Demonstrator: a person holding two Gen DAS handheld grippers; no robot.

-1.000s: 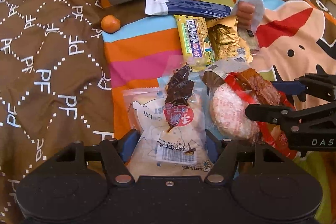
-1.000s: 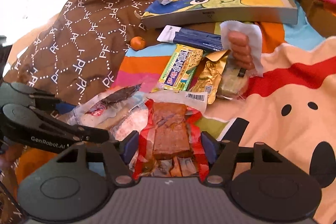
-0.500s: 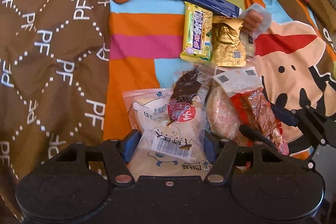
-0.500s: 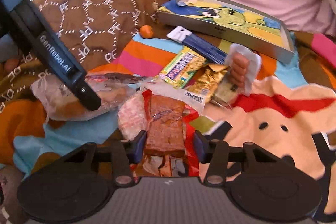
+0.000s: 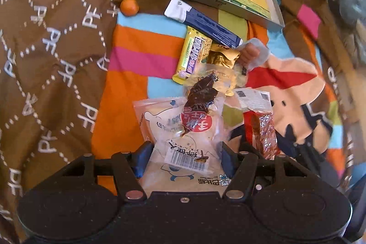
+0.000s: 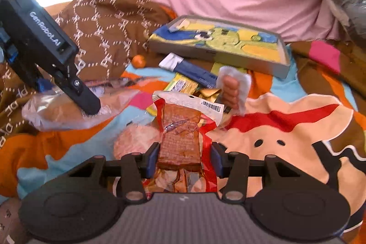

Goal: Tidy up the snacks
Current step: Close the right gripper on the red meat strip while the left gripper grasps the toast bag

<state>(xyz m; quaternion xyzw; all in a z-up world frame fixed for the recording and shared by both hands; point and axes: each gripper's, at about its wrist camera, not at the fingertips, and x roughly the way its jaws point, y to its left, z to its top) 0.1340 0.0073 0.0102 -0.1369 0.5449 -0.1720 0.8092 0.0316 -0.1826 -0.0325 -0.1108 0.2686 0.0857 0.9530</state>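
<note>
Bed w/ cartoon blanket [image 6: 297, 129]. Left tongs [image 5: 183, 157] were clamped on bread packet [image 5: 173, 129]; right tongs [image 6: 183, 159] clamped on red snack pack [image 6: 180, 136], both lifted.

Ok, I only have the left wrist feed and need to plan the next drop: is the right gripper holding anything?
Observer: Yes. The right gripper is shut on the red-wrapped brown snack.
Operator: Anything near it that I can't see?
Observer: A round pinkish cake pack lies on the blanket, just left of that snack and partly behind it.
</note>
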